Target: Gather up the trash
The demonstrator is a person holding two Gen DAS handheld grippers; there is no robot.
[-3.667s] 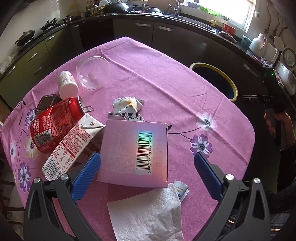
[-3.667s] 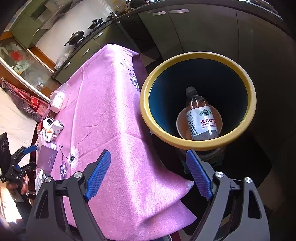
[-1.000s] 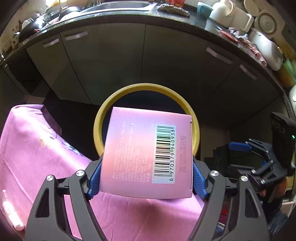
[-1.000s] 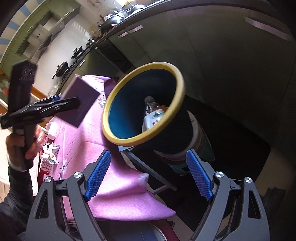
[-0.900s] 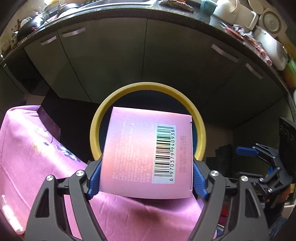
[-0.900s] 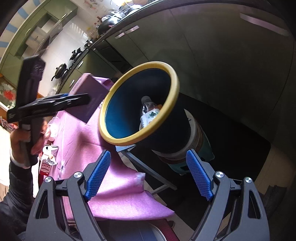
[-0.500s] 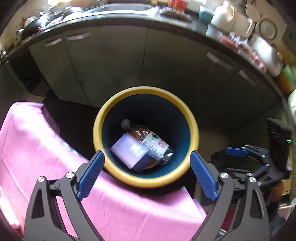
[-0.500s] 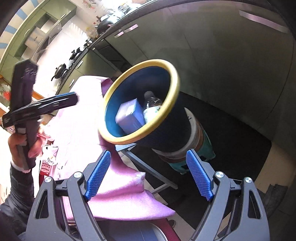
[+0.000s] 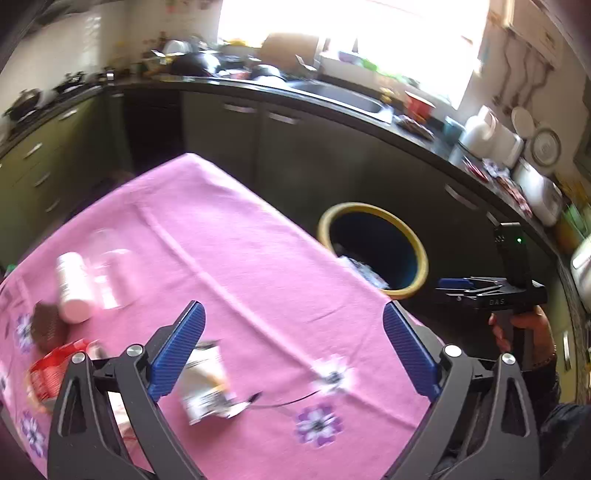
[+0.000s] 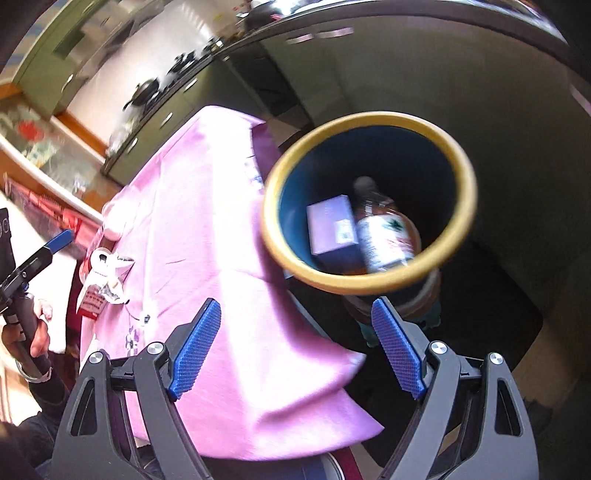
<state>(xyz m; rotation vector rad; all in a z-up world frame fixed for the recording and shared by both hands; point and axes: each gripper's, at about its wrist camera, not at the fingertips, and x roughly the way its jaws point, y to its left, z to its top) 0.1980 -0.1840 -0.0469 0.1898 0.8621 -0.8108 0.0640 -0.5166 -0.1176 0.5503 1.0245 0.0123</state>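
Both claws are wide apart with nothing in them: the left gripper (image 9: 291, 350) hangs over the pink flowered tablecloth (image 9: 236, 258), probably lining up the crumpled white carton (image 9: 205, 384) next. The right gripper (image 10: 295, 347) is parked by the yellow-rimmed dark blue bin (image 10: 369, 122), which already holds a lilac cardboard box (image 10: 330, 225) and a clear plastic bottle (image 10: 384, 236).

a bright window (image 9: 369, 33) glares above a dark counter (image 9: 332, 99) and what look like green cabinets (image 9: 40, 158).
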